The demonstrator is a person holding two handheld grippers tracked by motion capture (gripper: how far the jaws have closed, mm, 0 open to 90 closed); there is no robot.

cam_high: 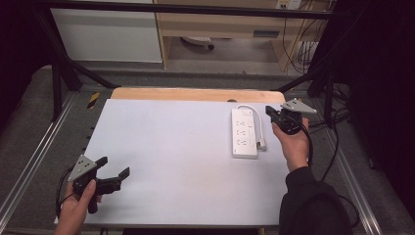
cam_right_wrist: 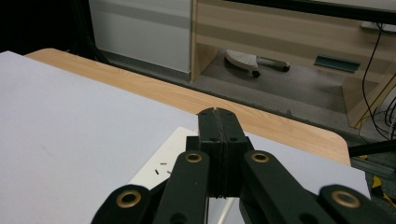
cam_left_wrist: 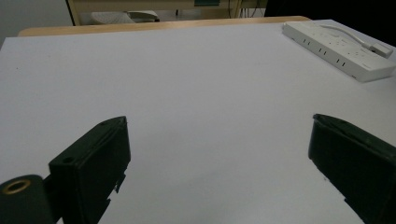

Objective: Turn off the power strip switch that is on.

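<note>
Two grippers idle: left gripper (cam_high: 113, 175) gaping wide and empty near the worktop (cam_high: 171, 156) front, right gripper (cam_right_wrist: 218, 122) closed on nothing above the power strip (cam_high: 244, 133), suggesting no step begun.

One white power strip (cam_high: 244, 133) lies on the counter (cam_high: 171, 156), its single cord (cam_high: 258, 122) looped beside it. Three sockets appear to run along its face, though the high view is coarse. Two grippers are present, left (cam_high: 113, 173) and right (cam_high: 270, 111), each held by one hand.
</note>
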